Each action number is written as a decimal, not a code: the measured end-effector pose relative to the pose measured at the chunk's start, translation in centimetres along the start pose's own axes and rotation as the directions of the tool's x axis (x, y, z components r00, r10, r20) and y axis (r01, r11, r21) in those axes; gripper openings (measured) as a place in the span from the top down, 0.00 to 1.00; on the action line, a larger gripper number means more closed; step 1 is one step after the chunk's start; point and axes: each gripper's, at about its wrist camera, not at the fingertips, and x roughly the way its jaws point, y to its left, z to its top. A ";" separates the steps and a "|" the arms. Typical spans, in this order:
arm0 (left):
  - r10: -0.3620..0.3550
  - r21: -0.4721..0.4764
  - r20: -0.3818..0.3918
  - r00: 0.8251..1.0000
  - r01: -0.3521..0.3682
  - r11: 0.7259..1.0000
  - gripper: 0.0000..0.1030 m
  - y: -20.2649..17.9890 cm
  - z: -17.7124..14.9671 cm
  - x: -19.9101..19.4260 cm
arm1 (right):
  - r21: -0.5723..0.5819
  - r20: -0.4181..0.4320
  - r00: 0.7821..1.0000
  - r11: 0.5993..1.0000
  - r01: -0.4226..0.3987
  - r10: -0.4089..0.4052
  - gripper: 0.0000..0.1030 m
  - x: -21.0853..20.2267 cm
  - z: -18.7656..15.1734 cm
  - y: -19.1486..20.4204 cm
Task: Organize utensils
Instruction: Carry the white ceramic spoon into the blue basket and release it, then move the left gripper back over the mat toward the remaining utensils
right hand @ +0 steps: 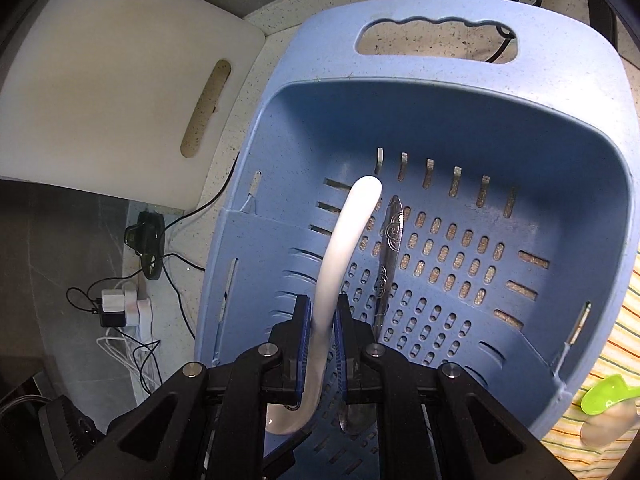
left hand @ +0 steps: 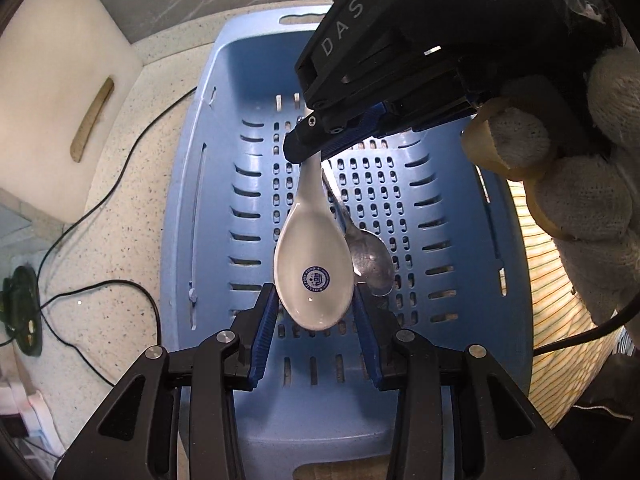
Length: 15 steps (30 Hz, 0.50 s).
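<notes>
White spoon held over the basket, one metal spoon already in

The right claw (right hand: 319, 322) is clamped on the handle of the white ceramic spoon (left hand: 314, 268), holding it low over the blue basket (left hand: 192, 184). The left claw (left hand: 314, 312) stands wide, its pads either side of the spoon's bowl; I cannot tell whether they touch it. A metal spoon (left hand: 370, 258) lies on the slotted basket floor just beside the white one, so at least one utensil looks sorted. The white spoon seems about to be set down next to it. On the striped cloth (right hand: 592, 364) outside the basket a green spoon (right hand: 606, 398) waits, so work likely remains. The basket sits on the speckled desk (left hand: 132, 216) near a white cutting board (right hand: 120, 80).
</notes>
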 end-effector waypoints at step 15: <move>0.057 -0.039 0.071 0.996 -0.055 0.998 0.64 0.2 0.3 -4.3 | -0.078 0.046 0.999 0.997 -0.013 0.016 0.73 -4.4 -2.0 1.0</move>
